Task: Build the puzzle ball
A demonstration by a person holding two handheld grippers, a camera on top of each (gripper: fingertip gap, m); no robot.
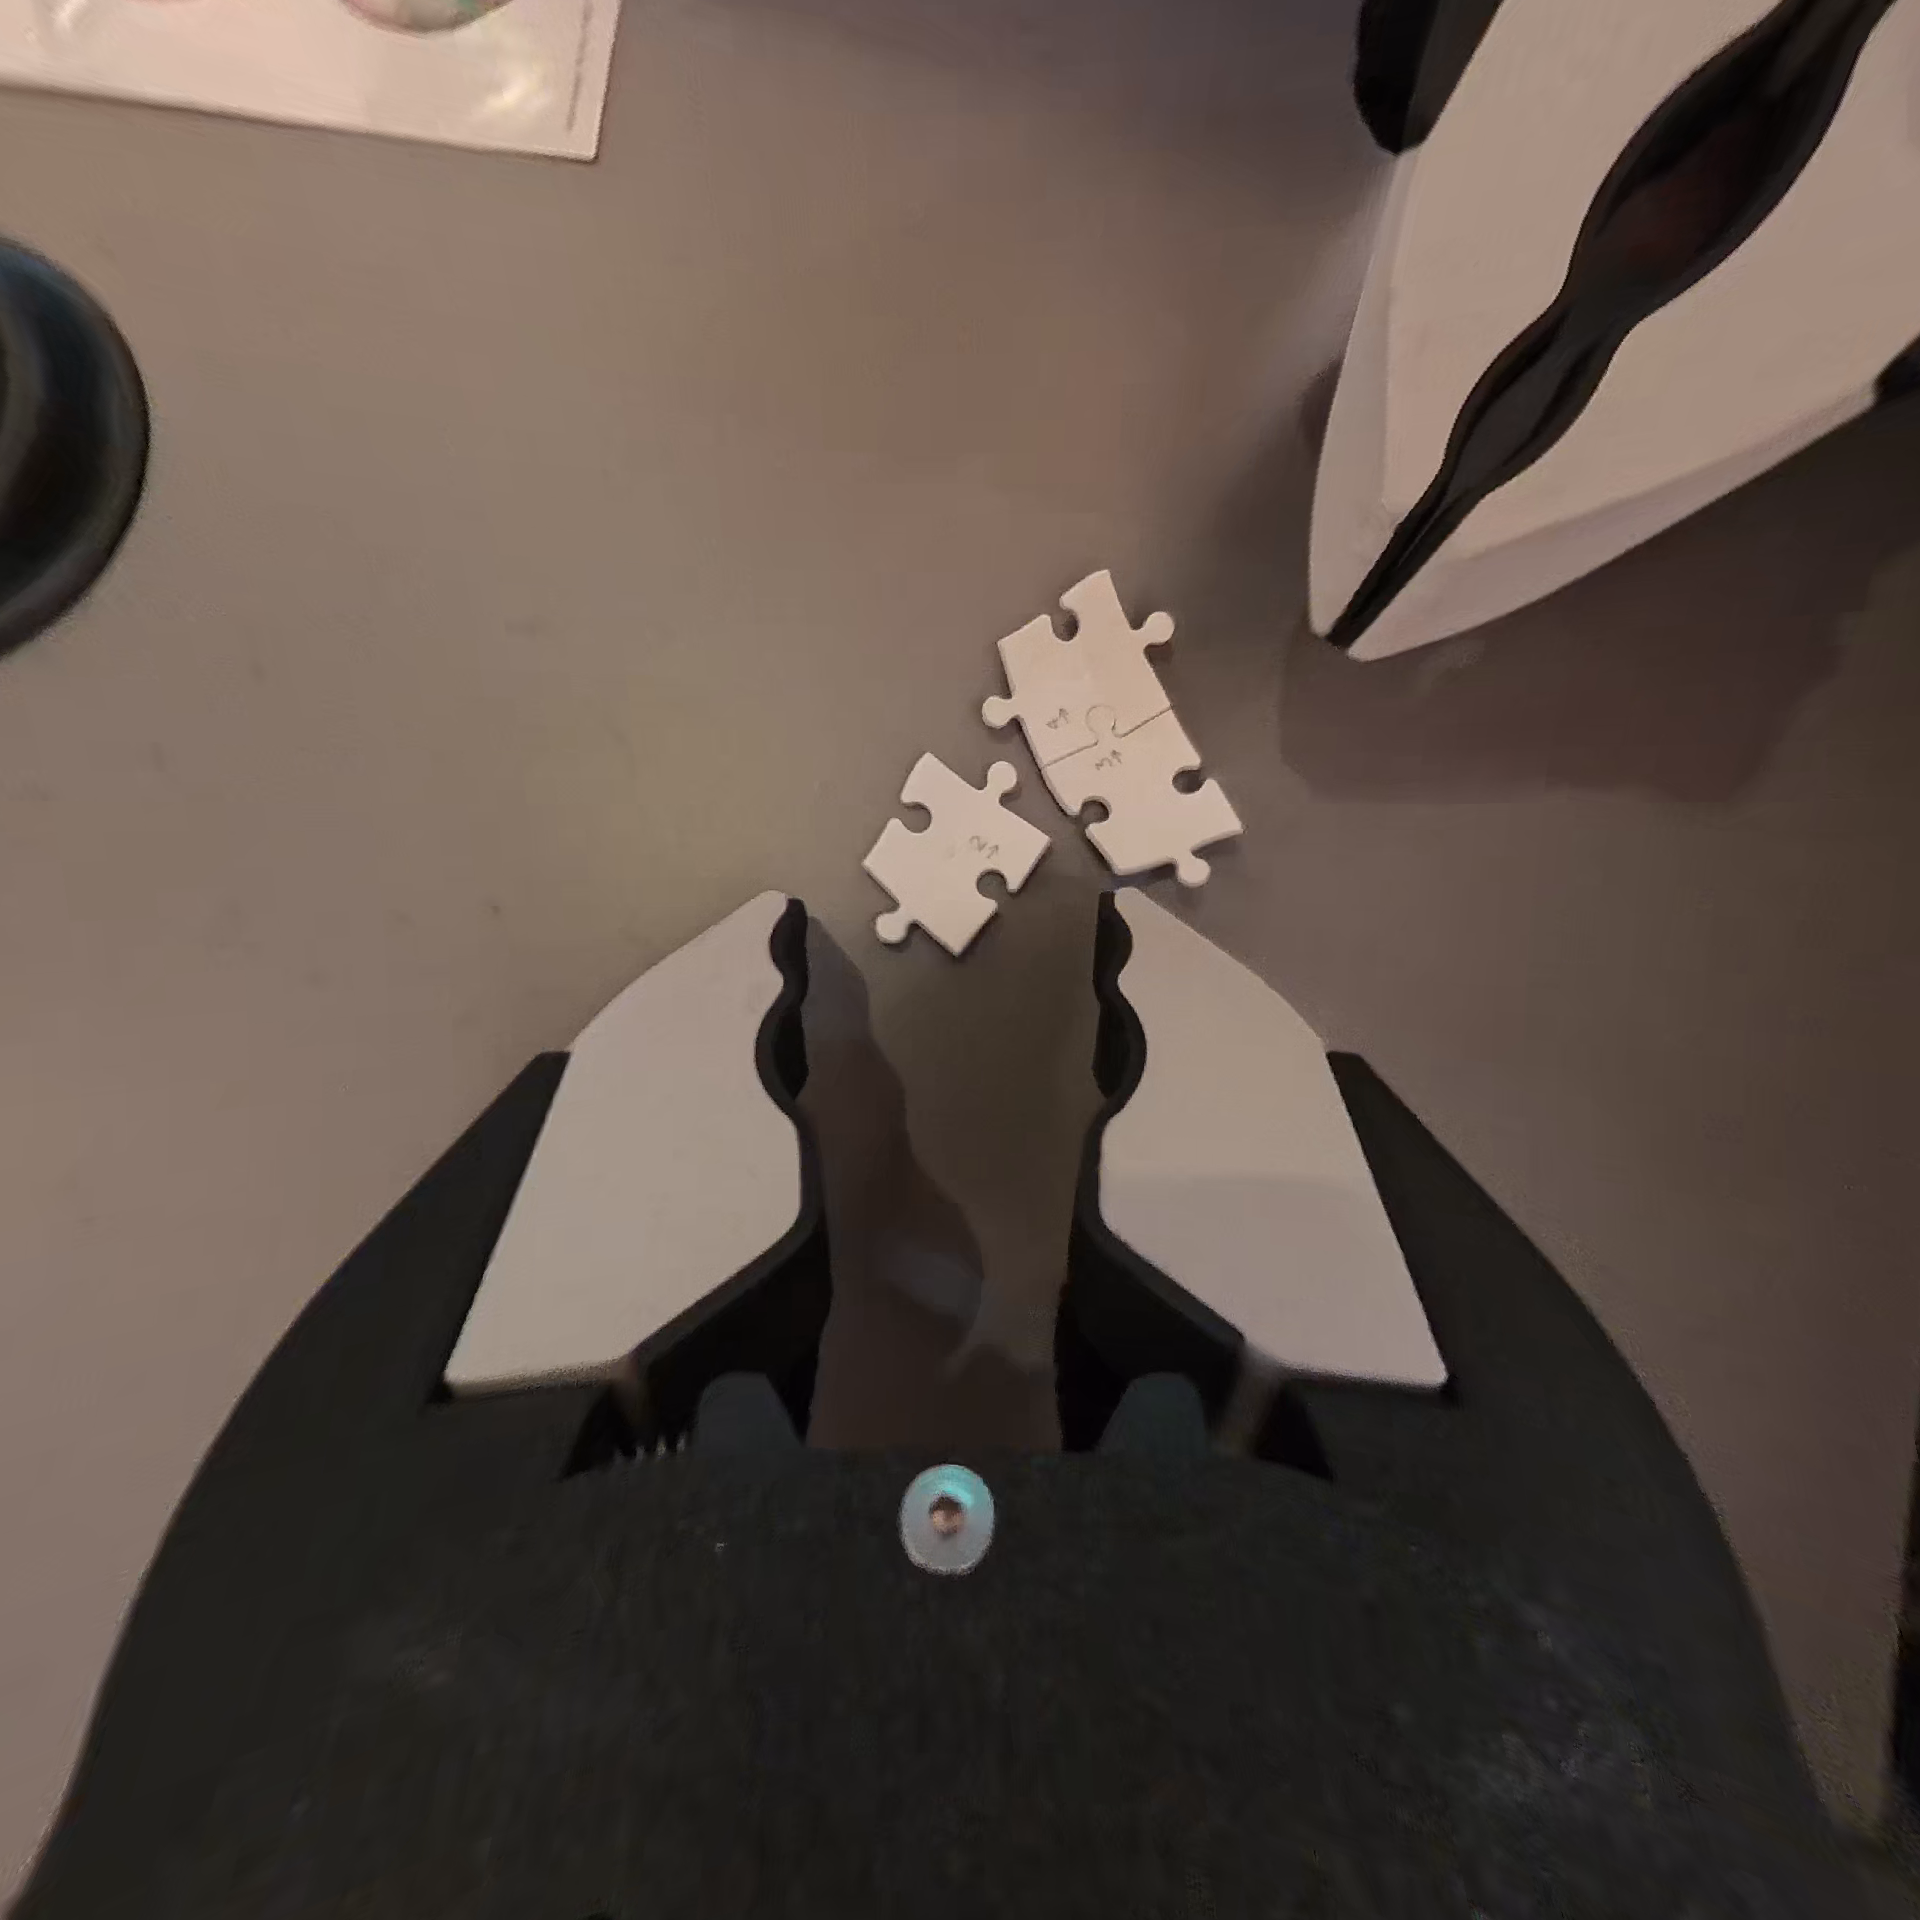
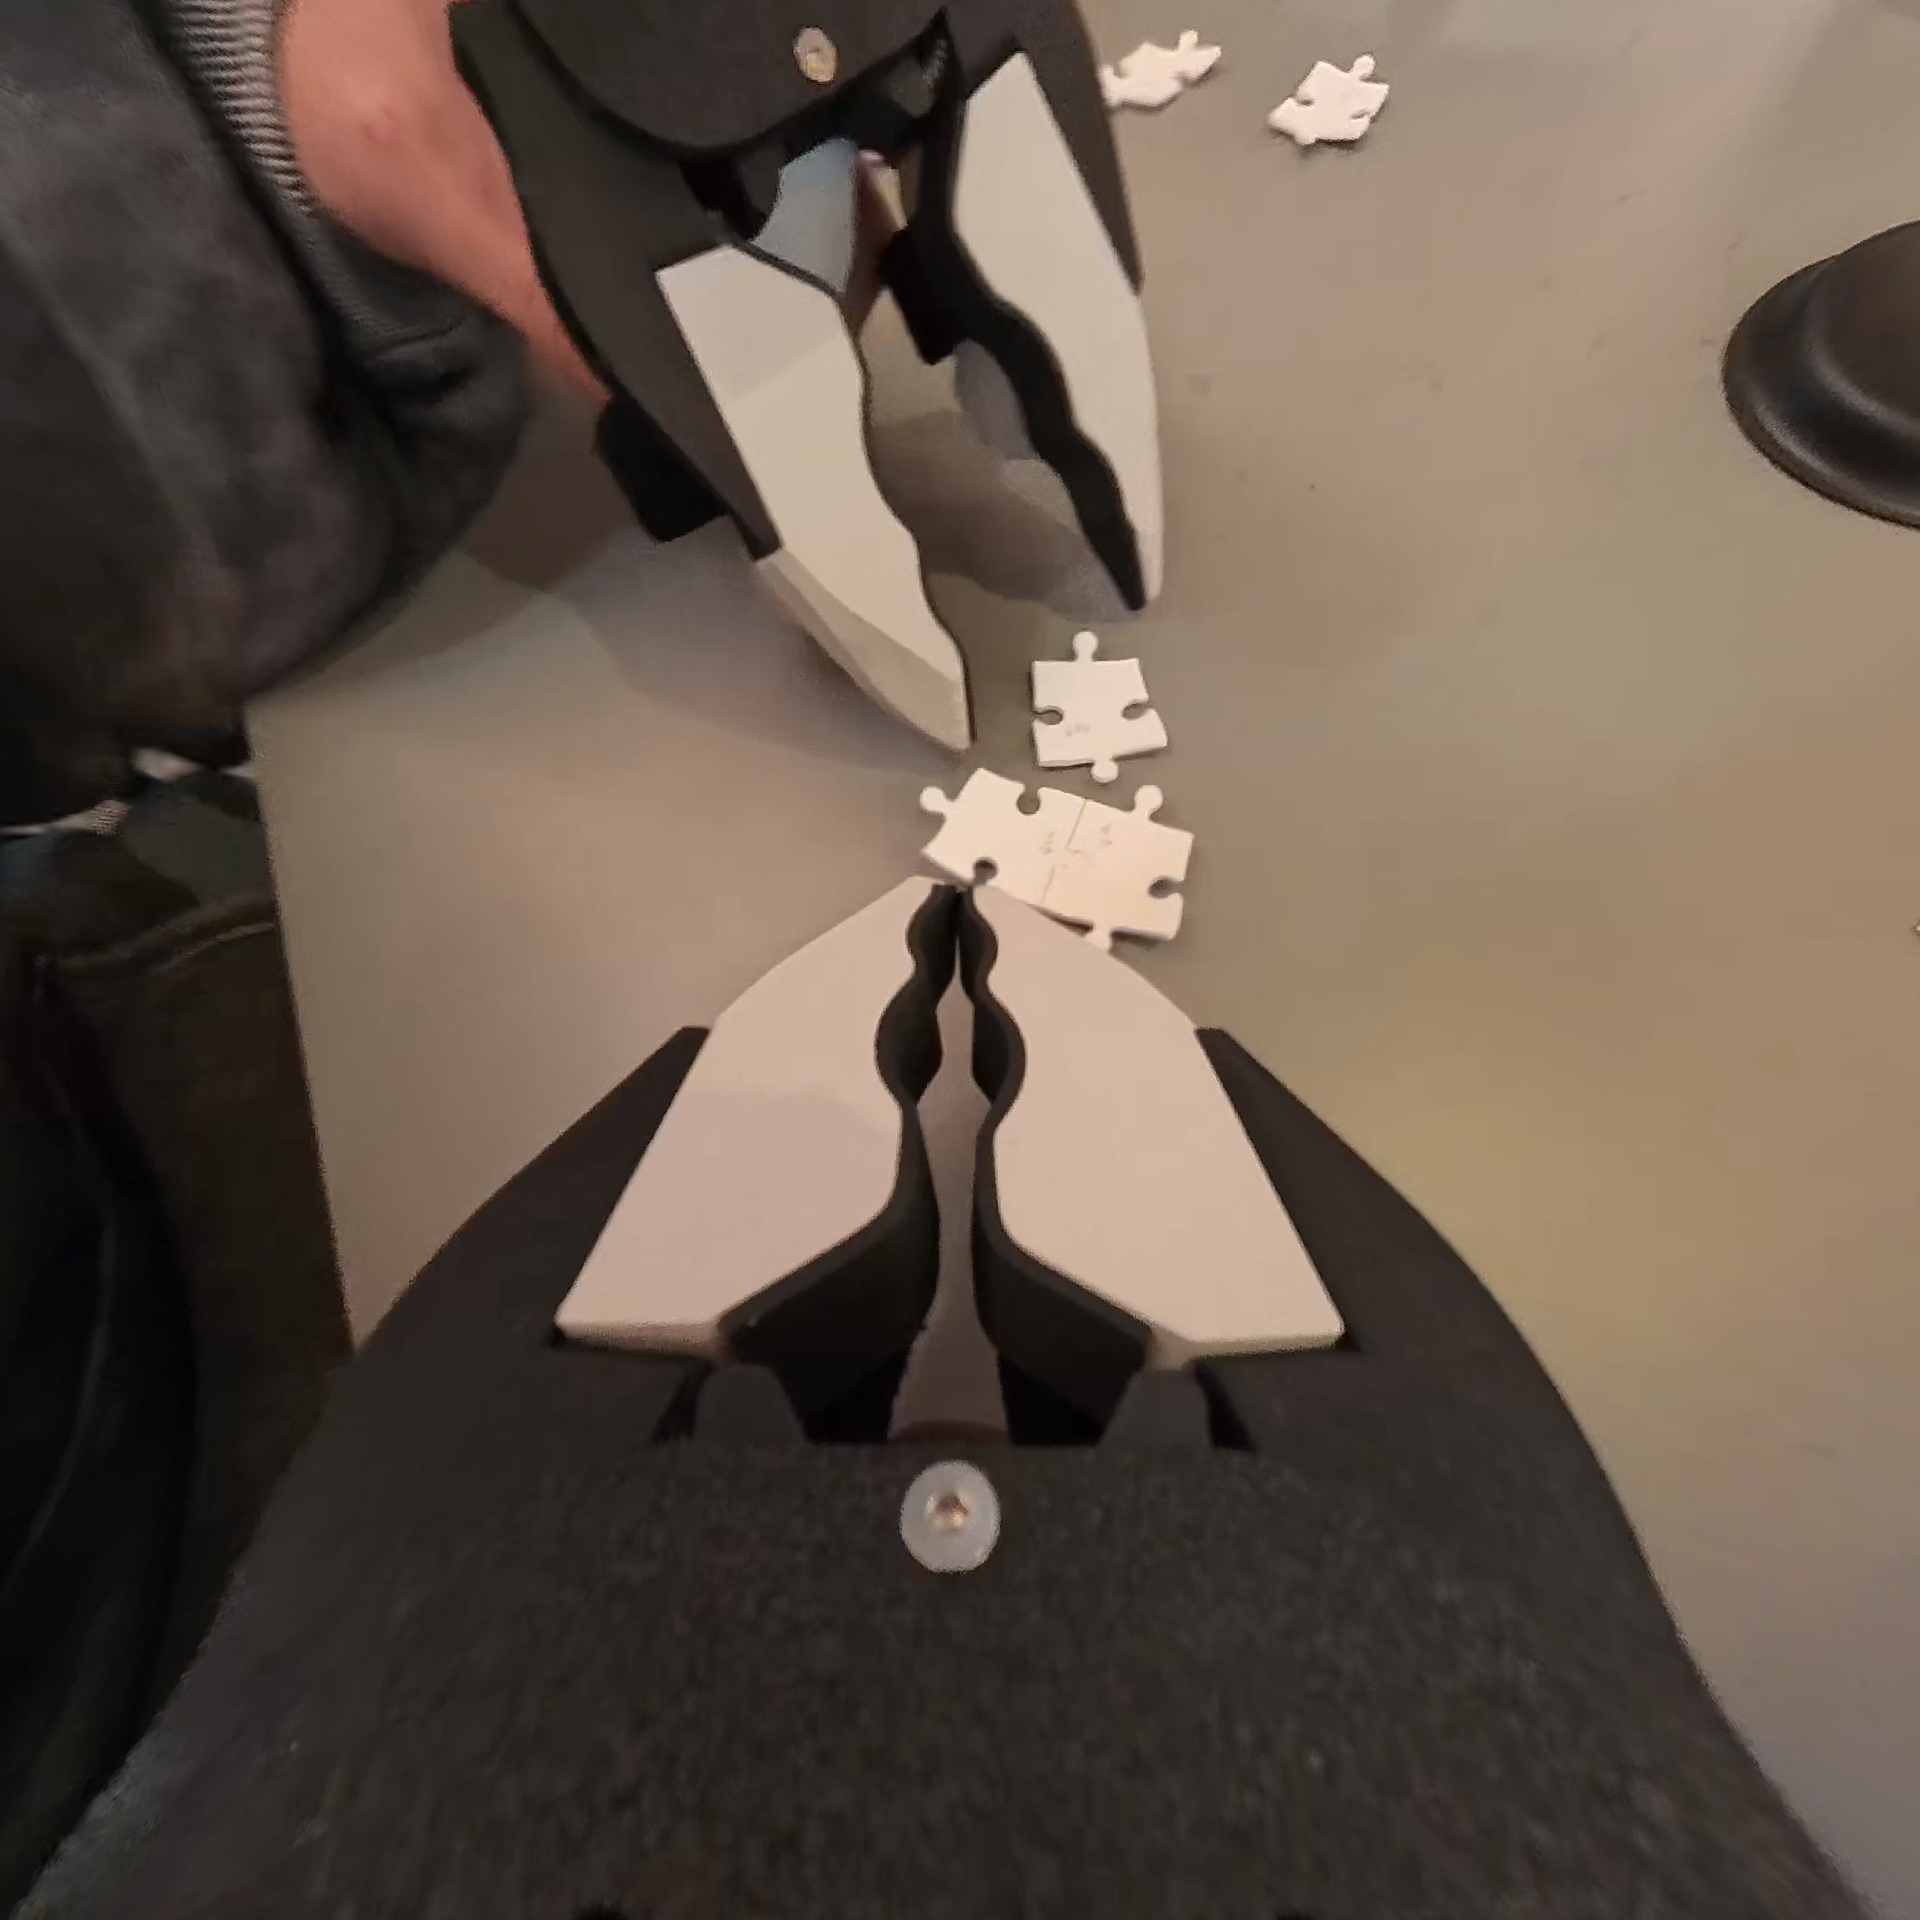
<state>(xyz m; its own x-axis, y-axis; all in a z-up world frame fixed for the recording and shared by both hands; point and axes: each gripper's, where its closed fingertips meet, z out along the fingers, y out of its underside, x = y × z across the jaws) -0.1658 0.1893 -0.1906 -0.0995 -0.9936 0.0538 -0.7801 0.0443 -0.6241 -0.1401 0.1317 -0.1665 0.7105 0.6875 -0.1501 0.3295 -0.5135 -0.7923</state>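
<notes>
Your left hand-held gripper [image 1: 951, 909] is spread, with nothing between its fingers, and it points down at the grey table [image 1: 520, 571]. A single white puzzle piece [image 1: 956, 852] lies flat just ahead of the left fingertip. A joined pair of puzzle pieces [image 1: 1117, 748] lies just beyond the right fingertip — the single piece sits just beside the pair, not locked to it.

Your right hand-held gripper [image 2: 958, 899] is pressed together at the tips. The tips meet at the near edge of the joined pair [image 2: 1060, 852]; whether they pinch that edge or only touch it cannot be told. In the right wrist view the single piece [image 2: 1096, 717] lies just beyond the pair, between it and the left hand-held gripper [image 2: 1049, 665].

Two more loose puzzle pieces [image 2: 1330, 99] lie well beyond, at the far edge of the right wrist view. A round black base [image 2: 1829, 364] stands to the far right of your right hand-held gripper. A white sheet [image 1: 312, 73] lies at the far left of the left wrist view. A person's hand [image 2: 416, 166] and dark sleeve [image 2: 156, 364] are behind the left hand-held gripper.
</notes>
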